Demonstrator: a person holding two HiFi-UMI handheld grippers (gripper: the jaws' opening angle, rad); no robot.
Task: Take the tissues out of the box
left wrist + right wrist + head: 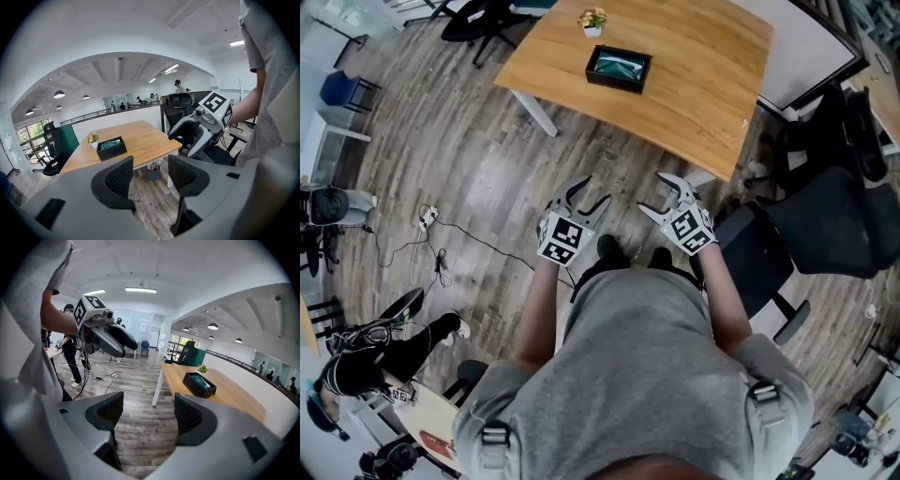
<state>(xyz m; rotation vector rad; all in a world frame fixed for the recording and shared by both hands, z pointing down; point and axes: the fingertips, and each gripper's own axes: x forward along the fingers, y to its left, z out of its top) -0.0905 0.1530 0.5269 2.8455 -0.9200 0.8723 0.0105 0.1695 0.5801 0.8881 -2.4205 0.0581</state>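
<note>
Jaws on both units stand spread, only floor showing between the pads: I hold the left gripper (592, 195) and right gripper (654, 195) side by side, apart, low in front of the person's grey shirt (628, 356) above the plank floor (478, 178). Well ahead stands the wooden table (703, 75). On it sits the black tissue box (619, 67), teal contents showing through its top, just beside a small potted plant (592, 21), and far from both grippers.
</note>
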